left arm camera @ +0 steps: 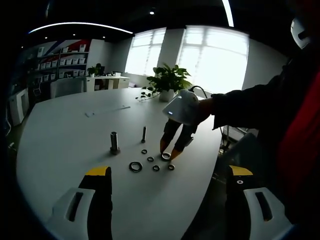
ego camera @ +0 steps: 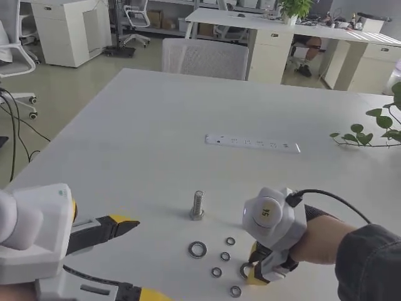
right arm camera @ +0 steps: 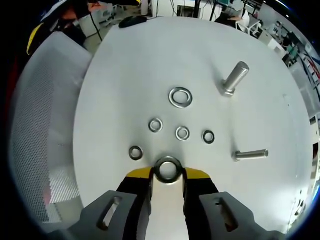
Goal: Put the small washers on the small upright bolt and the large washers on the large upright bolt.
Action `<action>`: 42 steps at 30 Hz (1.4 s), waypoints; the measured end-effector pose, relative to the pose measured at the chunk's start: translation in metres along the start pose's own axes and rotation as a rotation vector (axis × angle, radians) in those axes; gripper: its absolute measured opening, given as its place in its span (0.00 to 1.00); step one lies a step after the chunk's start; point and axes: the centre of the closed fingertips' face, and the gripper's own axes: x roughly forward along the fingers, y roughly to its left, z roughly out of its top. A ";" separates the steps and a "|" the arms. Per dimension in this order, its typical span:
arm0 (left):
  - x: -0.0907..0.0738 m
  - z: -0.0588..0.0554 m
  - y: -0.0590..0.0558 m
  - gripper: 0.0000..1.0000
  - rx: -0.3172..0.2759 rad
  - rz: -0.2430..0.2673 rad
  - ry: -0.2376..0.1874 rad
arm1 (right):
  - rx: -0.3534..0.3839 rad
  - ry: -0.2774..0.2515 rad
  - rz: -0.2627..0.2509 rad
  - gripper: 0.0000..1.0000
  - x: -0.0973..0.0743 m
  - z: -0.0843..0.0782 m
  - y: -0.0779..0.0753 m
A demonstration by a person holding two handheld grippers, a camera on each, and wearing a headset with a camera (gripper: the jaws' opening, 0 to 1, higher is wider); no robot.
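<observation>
Jaws of the left claw point(ego camera: 147, 258) are being held wide apart at the lower left of the head view, with nothing being gripped or touched between them. Its fingers are black with yellow tips, and its body is white.

Just right of that claw, the big bolt point(ego camera: 198, 205) is being stood upright on the smooth white table point(ego camera: 144, 125), head down, grey metal with a threaded shaft. In the left gripper view the thin bolt point(left arm camera: 144, 134) is being seen upright just to the right of the big bolt point(left arm camera: 114, 142), the two near each other but apart.

In front of the big bolt a loose big washer point(ego camera: 197, 249) is lying flat, a grey metal ring. To its right four small washers point(ego camera: 225, 256) are being left scattered flat on the table, close together and not touching one another.

Further right, the right claw point(ego camera: 254, 274) is being pointed down at the table by a hand in a dark sleeve. Its jaws are being kept narrow, and a second big washer point(right arm camera: 168, 170) is being held between the yellow tips, its rim being touched on both sides while it lies flat on the table. In the right gripper view the loose big washer point(right arm camera: 180, 97) and the four small ones are being shown beyond it, with both bolts off to the right.

Across the table a long white power strip point(ego camera: 252, 143) is lying flat, and at the right edge green leaves of a plant point(ego camera: 376, 128) are being seen.
</observation>
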 end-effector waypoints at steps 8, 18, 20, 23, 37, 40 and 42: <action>0.002 -0.010 0.000 0.95 -0.015 -0.005 0.022 | 0.000 0.006 -0.001 0.23 0.000 0.000 0.001; 0.004 -0.013 -0.001 0.95 -0.007 -0.013 0.036 | 0.004 0.005 -0.008 0.23 -0.001 -0.001 0.001; 0.003 -0.013 0.000 0.94 -0.009 -0.010 0.037 | 0.006 0.004 -0.010 0.23 -0.002 -0.001 0.000; 0.003 -0.015 0.000 0.94 -0.010 -0.010 0.040 | 0.007 0.002 -0.010 0.23 -0.003 -0.001 0.000; 0.008 -0.020 -0.005 0.94 0.005 -0.021 0.066 | -0.007 0.007 -0.013 0.23 -0.012 0.003 0.003; 0.008 -0.022 -0.003 0.94 0.011 -0.019 0.072 | -0.011 0.009 -0.019 0.23 -0.017 0.004 0.002; 0.008 -0.021 -0.002 0.93 0.017 -0.017 0.072 | -0.015 0.008 -0.024 0.23 -0.020 0.005 0.002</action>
